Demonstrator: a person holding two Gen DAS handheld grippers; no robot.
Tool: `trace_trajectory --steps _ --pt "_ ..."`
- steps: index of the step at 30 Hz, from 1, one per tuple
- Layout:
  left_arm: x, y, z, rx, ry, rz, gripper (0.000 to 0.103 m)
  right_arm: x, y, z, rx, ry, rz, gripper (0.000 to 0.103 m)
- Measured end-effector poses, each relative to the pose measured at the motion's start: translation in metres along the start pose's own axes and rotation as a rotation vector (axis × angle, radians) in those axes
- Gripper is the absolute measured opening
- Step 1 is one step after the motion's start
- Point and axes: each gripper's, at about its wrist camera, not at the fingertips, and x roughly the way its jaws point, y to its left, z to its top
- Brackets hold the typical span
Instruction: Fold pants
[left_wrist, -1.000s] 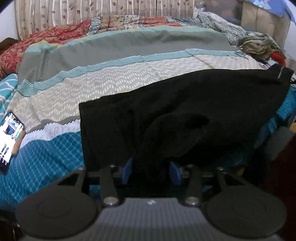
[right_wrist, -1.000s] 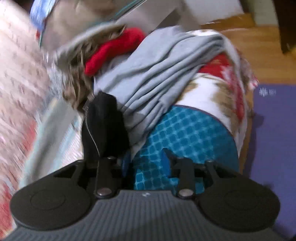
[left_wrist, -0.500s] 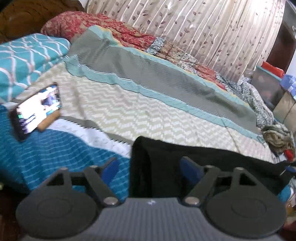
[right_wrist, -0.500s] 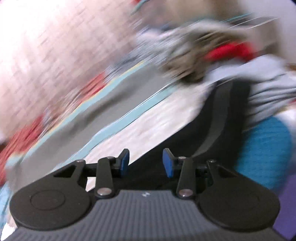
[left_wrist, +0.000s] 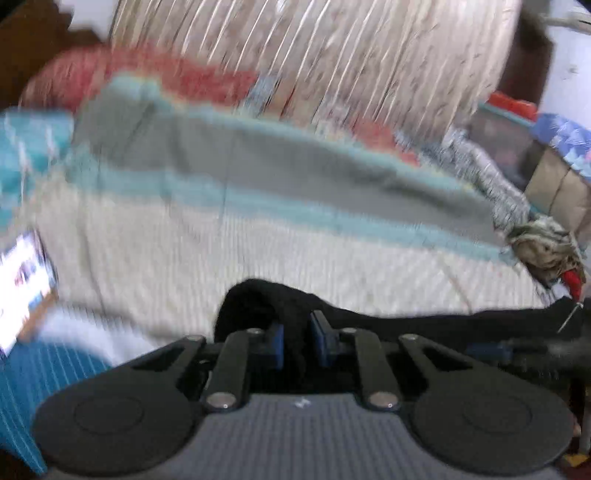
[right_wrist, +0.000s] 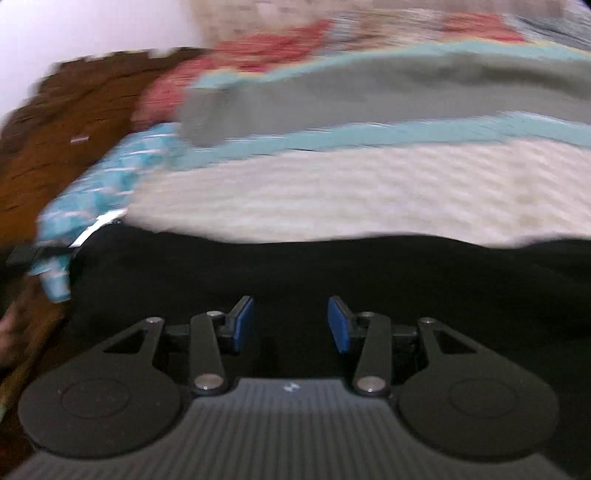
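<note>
Setting: bedroom, with a bed (left_wrist: 258, 229) under a striped spread of grey, teal and cream bands; both views are smeared by motion blur.
Pants: black pants (left_wrist: 424, 325) lie along the near edge of the bed, stretched sideways across the cream band; in the right wrist view the dark cloth (right_wrist: 332, 266) fills the lower middle of the frame below the same cream band.
Left gripper: the left gripper (left_wrist: 297, 341) has its blue pads (left_wrist: 276, 341) drawn close together, pinching a raised bunch of the black cloth that humps up just beyond the fingertips.
Right gripper: the right gripper (right_wrist: 291, 323) has its blue pads (right_wrist: 338, 325) spread well apart over the pants, with nothing caught between them; whether the pads touch the cloth cannot be told.
Bedside left: a lit phone (left_wrist: 22, 280) rests at the bed's left edge, near a blue checked cover (left_wrist: 48, 365).
Bedside right: a heap of crumpled clothes (left_wrist: 546, 251) with a red piece sits at the far right, just past the end of the pants.
Backdrop: a pale pleated curtain (left_wrist: 332, 55) hangs behind the bed; a dark wooden headboard (right_wrist: 74, 129) shows in the right wrist view.
</note>
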Motion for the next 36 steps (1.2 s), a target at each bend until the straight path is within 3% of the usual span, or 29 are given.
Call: trace_trajectory --steps 2,4,5,7,8,10,12,15,19,20,22,24,26,27,28,29,32,36 --pt "-0.005 0.001 0.008 0.048 -0.029 0.055 0.016 0.001 0.027 0.003 -0.096 -0.009 0.088 0.047" --pt "0.010 0.005 0.007 0.118 -0.005 0.179 0.022 0.015 0.050 0.002 -0.191 0.009 0.117 0.047" --pt "0.023 0.011 0.002 0.134 0.030 0.239 0.023 0.031 0.057 0.000 -0.225 0.050 0.108 0.047" --pt "0.046 0.029 -0.011 0.067 0.149 0.311 0.024 0.079 0.063 -0.007 -0.291 0.196 0.034 0.047" --pt "0.047 0.042 -0.019 -0.011 0.189 0.302 0.024 0.098 0.063 -0.014 -0.317 0.243 -0.007 0.048" --pt "0.031 0.064 -0.034 -0.164 0.180 0.232 0.032 0.096 0.060 -0.018 -0.306 0.194 -0.001 0.050" --pt "0.010 0.077 -0.047 -0.274 0.142 0.201 0.053 0.089 0.053 -0.010 -0.251 0.200 0.018 0.050" --pt "-0.010 0.091 -0.061 -0.420 0.133 0.062 0.056 0.069 0.061 0.000 -0.207 0.143 0.047 0.050" --pt "-0.005 0.088 -0.076 -0.516 0.165 -0.084 0.065 0.044 0.088 0.005 -0.319 0.045 0.142 0.052" --pt "-0.001 0.088 -0.080 -0.553 0.169 -0.123 0.072 0.039 0.094 0.004 -0.351 0.038 0.173 0.055" --pt "0.009 0.088 -0.087 -0.610 0.177 -0.179 0.074 0.045 0.108 0.003 -0.427 0.045 0.217 0.067" --pt "0.021 0.087 -0.088 -0.633 0.181 -0.180 0.074 0.059 0.124 -0.007 -0.542 0.079 0.208 0.068" --pt "0.022 0.089 -0.089 -0.650 0.166 -0.187 0.074 0.083 0.135 -0.023 -0.684 0.152 0.140 0.062" --pt "0.022 0.090 -0.089 -0.657 0.157 -0.193 0.074 0.093 0.136 -0.030 -0.734 0.183 0.105 0.031" --pt "0.015 0.090 -0.091 -0.661 0.145 -0.194 0.074 0.100 0.133 -0.033 -0.747 0.203 0.072 0.017" --pt "0.010 0.092 -0.090 -0.659 0.136 -0.191 0.074 0.102 0.128 -0.027 -0.687 0.211 0.079 0.017" --pt "-0.004 0.091 -0.082 -0.648 0.112 -0.201 0.081 0.087 0.101 0.012 -0.367 0.169 0.221 0.014" --pt "-0.003 0.081 -0.061 -0.641 0.090 -0.306 0.094 0.075 0.068 0.039 -0.139 0.128 0.248 0.014"
